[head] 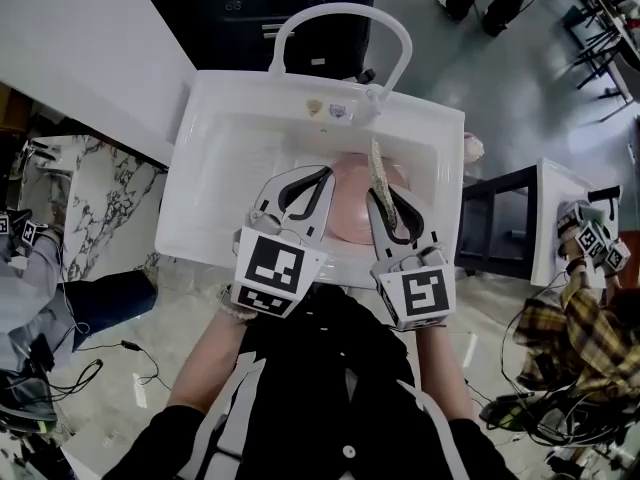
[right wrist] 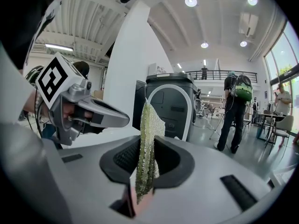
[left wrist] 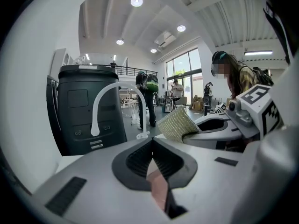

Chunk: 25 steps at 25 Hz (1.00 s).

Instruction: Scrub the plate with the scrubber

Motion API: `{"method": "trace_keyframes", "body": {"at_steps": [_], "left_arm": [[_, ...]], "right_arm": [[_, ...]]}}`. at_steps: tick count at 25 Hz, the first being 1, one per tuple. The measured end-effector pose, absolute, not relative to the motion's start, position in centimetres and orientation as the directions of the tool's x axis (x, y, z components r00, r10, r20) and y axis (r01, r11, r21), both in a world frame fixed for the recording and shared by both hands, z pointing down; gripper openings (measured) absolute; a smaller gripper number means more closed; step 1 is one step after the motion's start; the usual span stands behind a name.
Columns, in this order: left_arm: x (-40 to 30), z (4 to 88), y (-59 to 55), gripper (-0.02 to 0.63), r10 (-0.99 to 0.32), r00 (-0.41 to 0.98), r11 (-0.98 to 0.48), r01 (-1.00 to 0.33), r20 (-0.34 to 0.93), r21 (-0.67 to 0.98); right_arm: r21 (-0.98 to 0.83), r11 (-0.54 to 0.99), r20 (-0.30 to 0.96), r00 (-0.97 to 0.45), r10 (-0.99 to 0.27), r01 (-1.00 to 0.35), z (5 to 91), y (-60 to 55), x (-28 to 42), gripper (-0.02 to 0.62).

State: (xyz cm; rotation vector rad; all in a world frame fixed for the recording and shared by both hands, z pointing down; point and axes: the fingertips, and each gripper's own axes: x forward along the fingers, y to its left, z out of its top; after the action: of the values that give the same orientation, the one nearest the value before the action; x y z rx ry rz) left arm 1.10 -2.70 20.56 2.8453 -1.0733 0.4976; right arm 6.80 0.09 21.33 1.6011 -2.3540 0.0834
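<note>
Dark top of the person filled the foot of the head view, with both forearms reaching forward over a white sink. Left gripper was seen with its jaws drawn together; in its own view a pale pink rim sat pinched in the narrow seam between them, so it was clamped on the plate. That pink plate lay inside the basin, between the two grippers, much of it covered by them from above. Right gripper was closed on the scrubber, a yellow-green mesh pad that stood upright on edge out of the jaws, above the plate's right part; whether pad and plate touched could not be made out. Both grippers were side by side, close but apart, pointing toward the back of the sink. White arched faucet rose over the rear rim, and a dark grey unit stood just behind it. Plaid sleeve of a bystander showed at the right edge, well apart from the sink.
</note>
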Motion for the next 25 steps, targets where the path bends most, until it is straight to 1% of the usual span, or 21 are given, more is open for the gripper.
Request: {"method": "trace_keyframes", "body": {"at_steps": [18,22,25], "left_arm": [[1.0,21.1,-1.9,0.0,-0.629,0.706,-0.757,-0.651,0.325,-0.049],[0.9,21.0,-1.9,0.0,-0.629,0.707,-0.757,-0.652,0.323,-0.046],[0.7,21.0,-1.7,0.0,-0.63,0.707,-0.755,-0.654,0.321,-0.044]], "right_arm": [[0.143,0.394,0.273,-0.347,-0.897,-0.908,22.0,1.1,6.8,0.072],[0.137,0.372,0.315,-0.315,-0.895,-0.918,22.1,1.2,7.0,0.072],[0.137,0.365,0.311,-0.31,-0.898,-0.921,22.1,1.3,7.0,0.072]]}}
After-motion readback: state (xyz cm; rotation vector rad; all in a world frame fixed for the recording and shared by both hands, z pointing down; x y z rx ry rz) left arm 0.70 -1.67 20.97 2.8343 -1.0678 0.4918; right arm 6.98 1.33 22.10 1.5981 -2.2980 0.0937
